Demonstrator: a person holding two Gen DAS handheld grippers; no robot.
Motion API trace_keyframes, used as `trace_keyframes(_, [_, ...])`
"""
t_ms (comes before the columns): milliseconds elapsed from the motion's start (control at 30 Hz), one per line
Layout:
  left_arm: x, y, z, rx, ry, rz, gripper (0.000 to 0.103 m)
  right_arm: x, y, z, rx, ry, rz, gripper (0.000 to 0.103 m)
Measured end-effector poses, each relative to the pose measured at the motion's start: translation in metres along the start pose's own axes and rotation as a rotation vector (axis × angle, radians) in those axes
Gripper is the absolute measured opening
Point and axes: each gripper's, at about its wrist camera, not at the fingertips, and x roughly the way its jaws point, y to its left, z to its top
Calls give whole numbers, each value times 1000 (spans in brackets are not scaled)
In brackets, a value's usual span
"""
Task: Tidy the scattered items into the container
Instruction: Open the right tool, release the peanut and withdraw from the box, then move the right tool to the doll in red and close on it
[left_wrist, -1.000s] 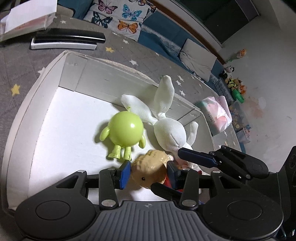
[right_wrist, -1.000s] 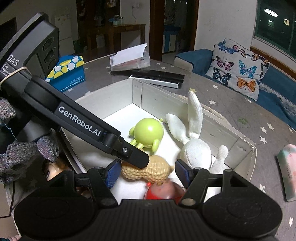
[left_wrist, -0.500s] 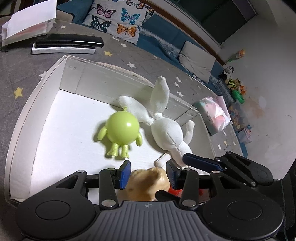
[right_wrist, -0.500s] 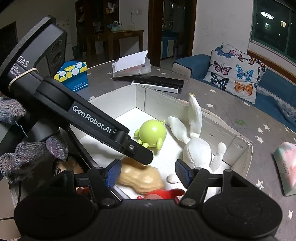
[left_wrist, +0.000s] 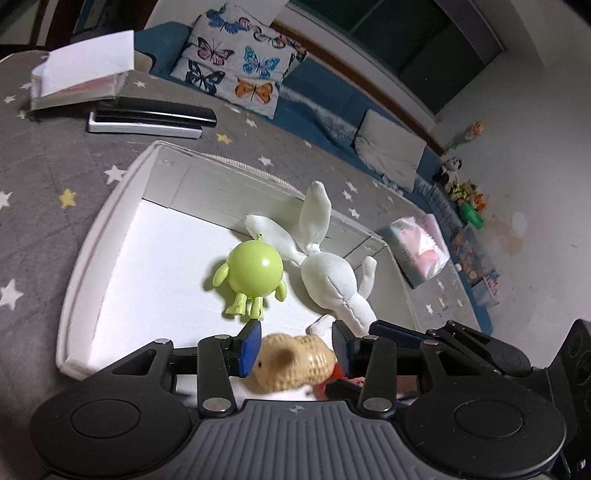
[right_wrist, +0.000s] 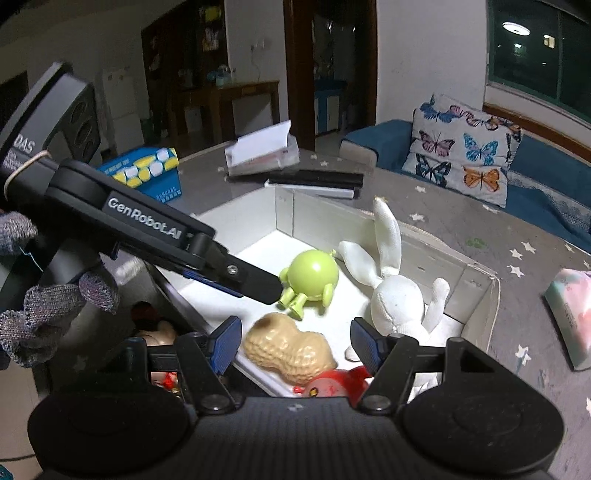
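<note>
Peanut toy (left_wrist: 293, 360) lies inside the white box (left_wrist: 92, 258), near its front wall, beside the green round figure (left_wrist: 255, 267) and white plush rabbit (left_wrist: 328, 275). Left gripper (left_wrist: 295, 345) and right gripper (right_wrist: 295, 341) both hover over the peanut toy, jaws apart, gripping nothing.

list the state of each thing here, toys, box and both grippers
left gripper: open, peanut toy between its fingers, no clear contact
right gripper: open, holding nothing
peanut toy: lying on its side in the box
green round figure: lying in the box, feet toward the grippers
white plush rabbit: lying in the box, one ear up against the far wall
red toy: in the box, mostly hidden
white box: open-topped
</note>
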Motion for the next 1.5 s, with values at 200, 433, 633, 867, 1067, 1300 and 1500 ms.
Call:
trace_keyframes(200, [-26, 1, -16, 3, -56, 17, 44, -26, 18, -11, -4, -68, 19, 71])
trace_keyframes(433, [-56, 6, -37, -13, -131, 26, 44, -37, 41, -27, -6, -96, 54, 79])
trace_keyframes(633, [-70, 18, -57, -60, -163, 39, 44, -25, 54, -43, 29, -65, 98, 79])
trace_keyframes(867, [-79, 36, -70, -122, -195, 26, 44, -3, 63, -56, 85, -23, 118, 81])
trace_keyframes(1067, [-79, 43, -77, -136, -203, 11, 44, 12, 60, -58, 134, 6, 105, 83])
trace_keyframes(1300, [-72, 53, -83, -161, -207, 6, 44, 24, 59, -58, 172, 23, 105, 84])
trace_keyframes(1500, [-64, 62, -84, -172, -193, -17, 44, 34, 63, -58, 188, 35, 115, 84])
